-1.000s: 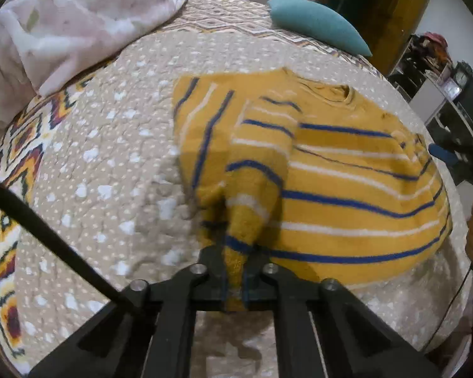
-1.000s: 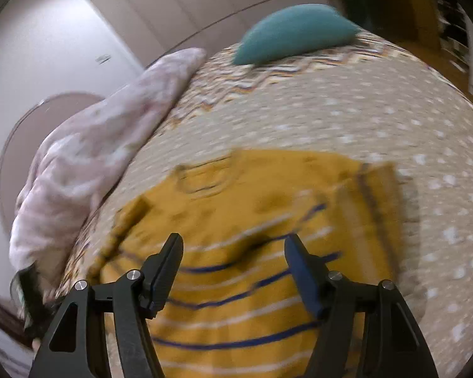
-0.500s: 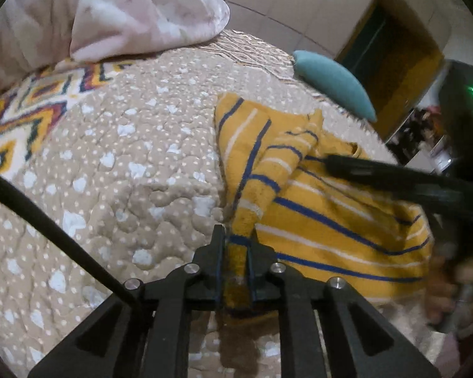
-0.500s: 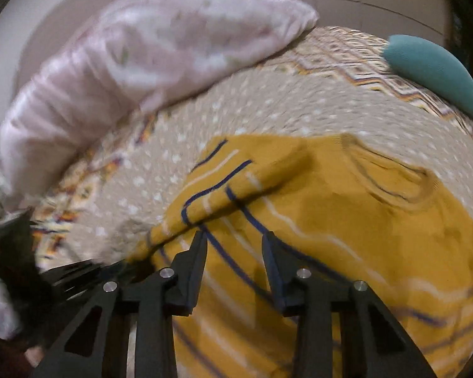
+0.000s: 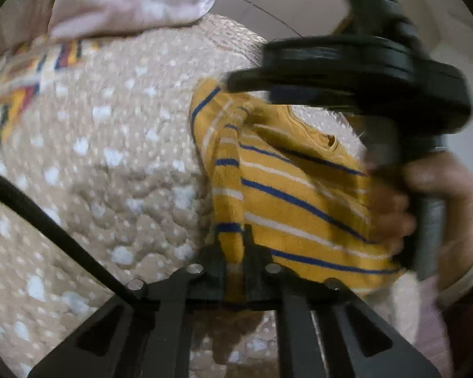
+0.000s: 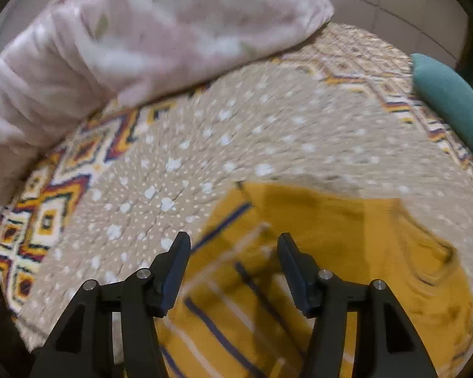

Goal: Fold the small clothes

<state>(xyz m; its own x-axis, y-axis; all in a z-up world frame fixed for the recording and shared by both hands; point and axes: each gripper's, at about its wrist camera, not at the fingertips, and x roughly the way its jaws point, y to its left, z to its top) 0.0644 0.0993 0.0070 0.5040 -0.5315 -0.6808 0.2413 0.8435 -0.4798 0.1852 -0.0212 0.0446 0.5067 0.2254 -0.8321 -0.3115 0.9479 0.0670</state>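
Observation:
A small mustard-yellow sweater (image 5: 299,195) with blue and white stripes lies on the bed, its left sleeve folded across the body. My left gripper (image 5: 235,252) is shut on the sleeve's cuff (image 5: 230,236) and holds it low over the sweater's hem. In the left wrist view the right gripper's body and the hand holding it fill the upper right. My right gripper (image 6: 233,245) is open and empty, hovering over the sweater's (image 6: 347,252) folded upper left part, near the shoulder.
The bed has a beige quilted cover (image 6: 236,132) with white dots and a zigzag border (image 6: 63,195). A pink floral duvet (image 6: 142,31) is heaped at the far left. A teal pillow (image 6: 451,100) lies at the far right.
My right gripper has swung over the sweater toward its left shoulder and opened wider. My left gripper has lowered and tilted, still gripping the sleeve cuff.

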